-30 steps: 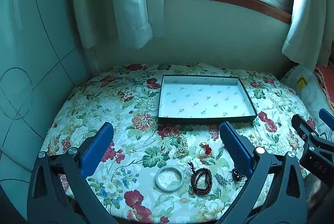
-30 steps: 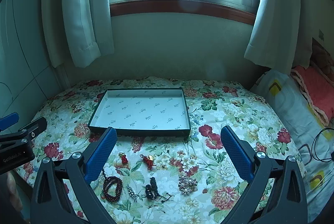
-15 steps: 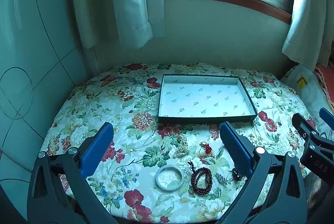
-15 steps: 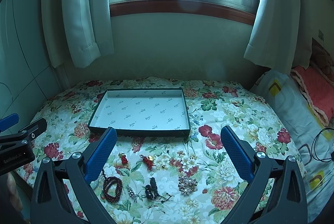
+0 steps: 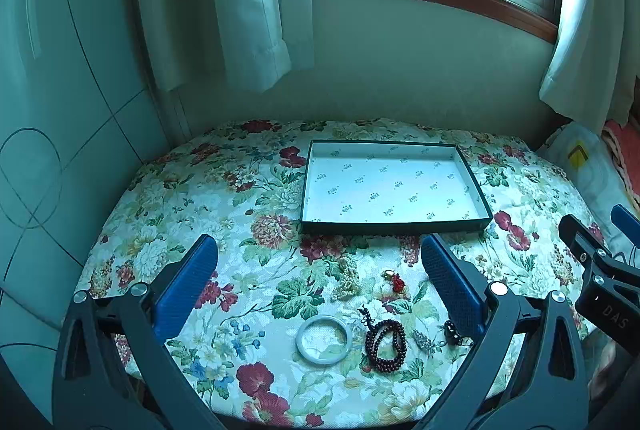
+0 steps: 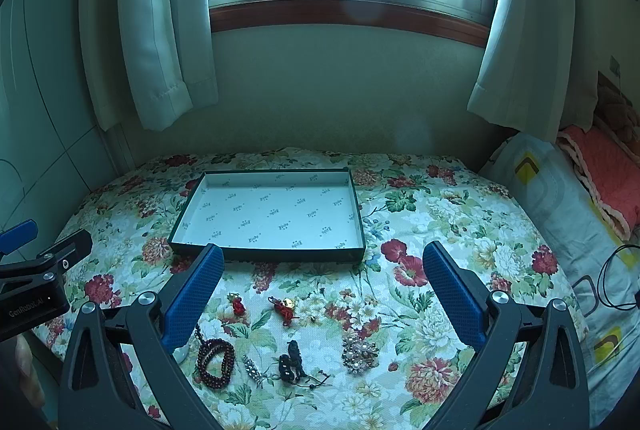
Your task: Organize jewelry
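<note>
- The jewelry is lying scattered on the near part of the flower-patterned bed (image 5: 168,197), all of it short of the tray (image 5: 308,189), which is sitting empty farther toward the window wall
- From the left side I am seeing the pale bangle (image 5: 324,338) lying flat, just beside the dark red bead bracelet (image 5: 386,344), with a pearl strand (image 5: 347,277) and a small red charm (image 5: 396,281) lying between them and the tray
- From the right side the same bead bracelet (image 6: 216,361) is showing at the left, then a small silver clip (image 6: 252,366), a black corded piece (image 6: 292,360) and a pearl brooch (image 6: 359,349), with two red charms (image 6: 285,310) lying closer to the tray (image 6: 362,222)
- The bead bracelet is lying with its long axis running away from the viewer, roughly along the fingers' direction
- The left gripper (image 5: 320,270) is hovering above the bed with its fingers spread wide and holding nothing; the bangle is lying below and between them, slightly right of centre
- The right gripper (image 6: 323,272) is likewise hanging with fingers wide apart and empty; the black piece and brooch are lying below its gap
- I judge the left gripper the nearer one for the bangle and beads, the right for the brooch, each piece needing a carry forward to the tray
- No piece is in the tray yet, so the sorting looks to be only starting
</note>
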### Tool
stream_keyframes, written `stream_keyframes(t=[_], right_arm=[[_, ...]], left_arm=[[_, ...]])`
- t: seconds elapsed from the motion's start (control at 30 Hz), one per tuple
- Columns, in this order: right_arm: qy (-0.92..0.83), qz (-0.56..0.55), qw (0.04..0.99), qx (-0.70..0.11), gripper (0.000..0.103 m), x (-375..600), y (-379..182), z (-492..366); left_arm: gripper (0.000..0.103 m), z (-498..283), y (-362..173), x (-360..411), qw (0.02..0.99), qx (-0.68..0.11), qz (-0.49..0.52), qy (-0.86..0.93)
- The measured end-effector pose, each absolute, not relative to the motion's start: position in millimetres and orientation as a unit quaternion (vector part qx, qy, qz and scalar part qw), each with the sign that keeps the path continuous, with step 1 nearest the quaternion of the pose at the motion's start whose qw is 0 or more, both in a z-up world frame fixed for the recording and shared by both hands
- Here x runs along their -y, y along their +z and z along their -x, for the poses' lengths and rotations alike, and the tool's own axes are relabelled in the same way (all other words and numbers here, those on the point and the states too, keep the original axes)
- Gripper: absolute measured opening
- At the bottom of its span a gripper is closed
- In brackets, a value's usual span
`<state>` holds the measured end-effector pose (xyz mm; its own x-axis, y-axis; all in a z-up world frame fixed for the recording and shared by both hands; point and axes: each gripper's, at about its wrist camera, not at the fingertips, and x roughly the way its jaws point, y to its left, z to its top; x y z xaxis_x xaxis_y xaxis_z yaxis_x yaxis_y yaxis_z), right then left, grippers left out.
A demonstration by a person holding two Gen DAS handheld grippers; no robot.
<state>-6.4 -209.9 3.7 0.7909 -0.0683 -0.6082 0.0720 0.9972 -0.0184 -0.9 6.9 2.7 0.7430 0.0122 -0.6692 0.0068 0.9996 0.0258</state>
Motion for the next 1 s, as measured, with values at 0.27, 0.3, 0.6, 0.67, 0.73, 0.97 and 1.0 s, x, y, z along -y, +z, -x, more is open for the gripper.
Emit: stream_keyframes(t=[0.27,0.3,0.6,0.67,0.73,0.97,1.0], right_arm=[[-0.037,-0.003,0.946,-0.322,0.099,209.7,4.7,6.2],[-0.037,-0.003,0.946,-0.322,0.099,209.8,4.5,6.0],[-0.043,-0.009,0.940,-0.339,0.099,216.8,-13.6,-1.1],[-0.044,-0.014,0.937,-0.347,0.099,220.9,-24.5,-5.4],[-0.044,-0.020,0.932,-0.360,0.099,224.4,-38.3,-11.0],[-0.046,-0.027,0.908,-0.415,0.099,240.2,-100.1,-26.7],[-0.047,-0.029,0.903,-0.427,0.099,243.3,-110.2,-28.1]], left_arm=[[0.101,1.0,2.6,-6.9,0.934,-0.358,-0.013,0.001],[0.101,0.7,2.4,-7.4,0.933,-0.359,-0.013,0.001],[0.101,-3.4,-18.0,-2.6,0.927,-0.374,-0.016,0.001],[0.101,-8.1,-27.6,-2.7,0.924,-0.383,-0.016,-0.002],[0.101,-13.4,-38.6,-3.8,0.919,-0.393,-0.016,-0.005],[0.101,-34.2,-96.7,-16.8,0.892,-0.451,0.001,-0.003],[0.101,-35.8,-105.0,-18.8,0.888,-0.459,0.004,-0.002]])
